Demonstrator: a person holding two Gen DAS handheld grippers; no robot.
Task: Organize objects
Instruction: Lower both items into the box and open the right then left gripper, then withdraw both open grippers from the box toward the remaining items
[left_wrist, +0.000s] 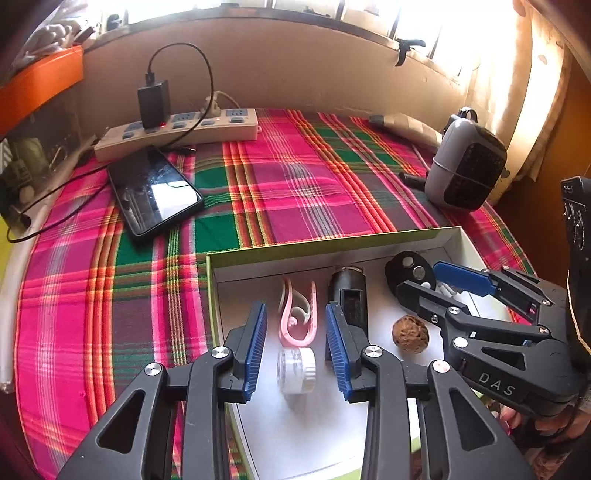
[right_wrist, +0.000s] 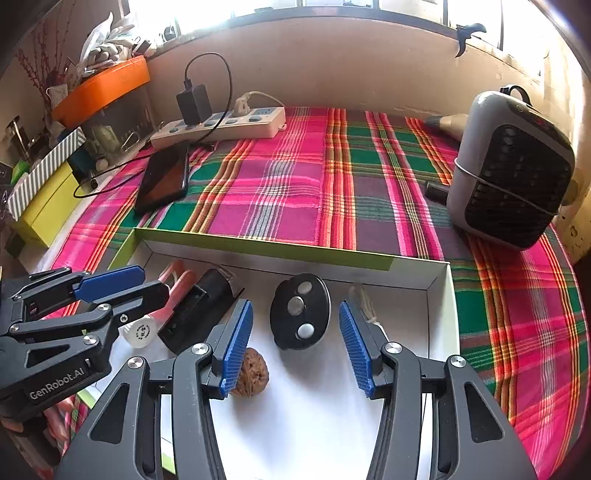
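A shallow white box with a green rim (left_wrist: 332, 244) (right_wrist: 258, 245) lies on the plaid cloth. In it are a pink clip (left_wrist: 295, 317), a black cylinder-shaped part (left_wrist: 349, 295) (right_wrist: 199, 310), a brown walnut (left_wrist: 410, 334) (right_wrist: 255, 373), a black oval remote with three silver buttons (left_wrist: 408, 267) (right_wrist: 300, 312) and a small clear jar (left_wrist: 296, 371) (right_wrist: 140, 332). My left gripper (left_wrist: 295, 332) (right_wrist: 153, 282) is open with the jar lying between its jaws, untouched. My right gripper (right_wrist: 295, 314) (left_wrist: 421, 278) is open around the remote, and its left finger stands beside the walnut.
At the back left are a white power strip (left_wrist: 177, 133) with a black charger, and a phone (left_wrist: 155, 192) on a cable. A grey fan heater (left_wrist: 465, 162) (right_wrist: 513, 170) stands at the right. An orange-lidded box (right_wrist: 103, 88) and a yellow-green box (right_wrist: 44, 210) sit at the left.
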